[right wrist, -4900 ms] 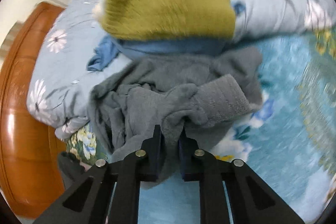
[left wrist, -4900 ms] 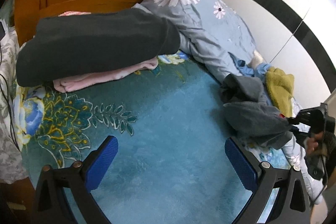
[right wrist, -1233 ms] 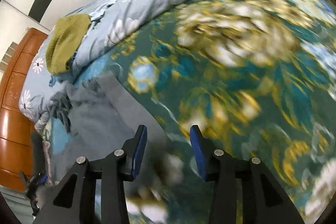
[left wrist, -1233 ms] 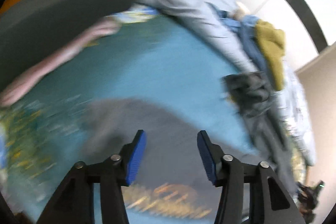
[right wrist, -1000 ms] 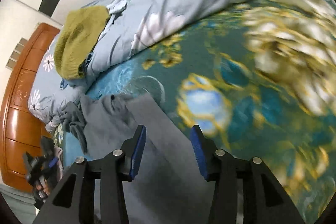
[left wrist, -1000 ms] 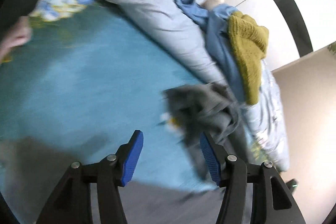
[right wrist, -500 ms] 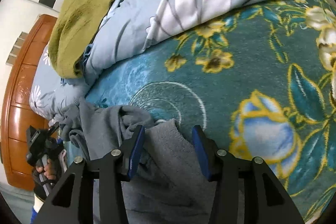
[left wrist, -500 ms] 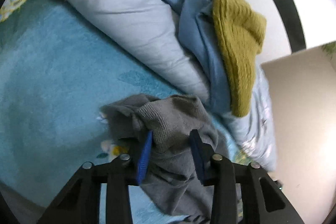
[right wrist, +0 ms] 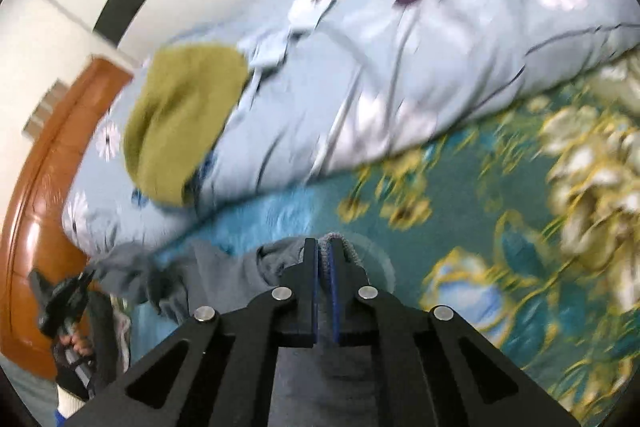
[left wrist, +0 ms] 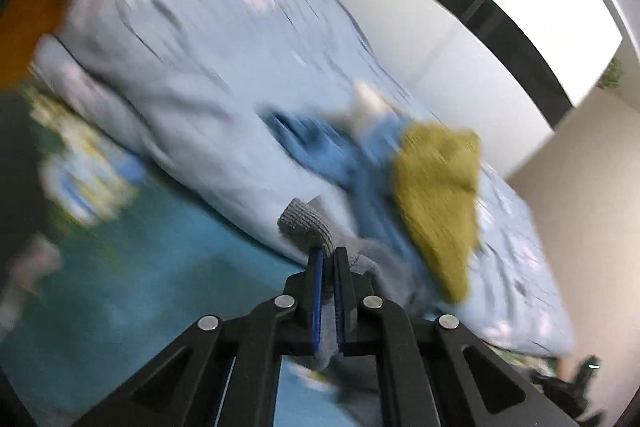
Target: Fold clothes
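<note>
A grey knit garment [left wrist: 308, 223] lies on the teal floral bedspread [left wrist: 132, 267]. My left gripper [left wrist: 328, 255] is shut on its ribbed cuff, which sticks up between the fingers. My right gripper [right wrist: 324, 247] is shut on another ribbed edge of the same grey garment [right wrist: 224, 275], which stretches left toward the other hand-held gripper [right wrist: 60, 299]. Both views are motion-blurred.
A light blue floral duvet [left wrist: 192, 67] is bunched along the bed, with an olive-green knit [left wrist: 436, 183] and a blue garment [left wrist: 320, 147] on it. The duvet [right wrist: 400, 59] and olive knit [right wrist: 180, 123] also show in the right view. An orange wooden headboard [right wrist: 44, 195] stands behind.
Both grippers were open half a second ago over the grey garment; both have now closed on its ribbed edges. The views have swung upward, with the cloth held.
</note>
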`<state>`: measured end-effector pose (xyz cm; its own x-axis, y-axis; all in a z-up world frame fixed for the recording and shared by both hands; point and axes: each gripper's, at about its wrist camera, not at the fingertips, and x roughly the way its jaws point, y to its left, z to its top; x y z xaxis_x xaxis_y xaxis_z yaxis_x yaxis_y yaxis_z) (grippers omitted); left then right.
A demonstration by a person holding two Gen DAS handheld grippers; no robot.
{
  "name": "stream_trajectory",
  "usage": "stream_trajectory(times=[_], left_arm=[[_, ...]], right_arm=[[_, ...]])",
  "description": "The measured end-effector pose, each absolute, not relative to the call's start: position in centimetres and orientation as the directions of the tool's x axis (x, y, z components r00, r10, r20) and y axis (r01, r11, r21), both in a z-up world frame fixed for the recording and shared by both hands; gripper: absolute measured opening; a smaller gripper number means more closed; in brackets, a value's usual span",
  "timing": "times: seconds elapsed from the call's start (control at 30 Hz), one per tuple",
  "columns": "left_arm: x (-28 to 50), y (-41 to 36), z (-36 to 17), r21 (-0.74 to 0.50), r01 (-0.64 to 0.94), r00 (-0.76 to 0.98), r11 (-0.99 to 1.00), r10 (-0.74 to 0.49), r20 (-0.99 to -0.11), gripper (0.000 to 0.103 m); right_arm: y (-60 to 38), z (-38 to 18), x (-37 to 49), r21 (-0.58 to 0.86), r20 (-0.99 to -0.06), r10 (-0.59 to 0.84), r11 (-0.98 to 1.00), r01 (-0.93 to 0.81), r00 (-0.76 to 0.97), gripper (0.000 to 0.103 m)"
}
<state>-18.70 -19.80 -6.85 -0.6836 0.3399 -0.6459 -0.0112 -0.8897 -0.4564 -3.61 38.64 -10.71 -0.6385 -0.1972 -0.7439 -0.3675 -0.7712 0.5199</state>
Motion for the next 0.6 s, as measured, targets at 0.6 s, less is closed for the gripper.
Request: stream_trajectory(times=[0.6], left_arm=[[-14.0,-32.0,-19.6,-0.410,0.353,-0.515,-0.841,0.191,-0.836,0.016]], right_arm=[[41.6,-14.6,-3.2,0.438,-0.827,-0.125,-0.754,-0.489,-0.547,0.004]])
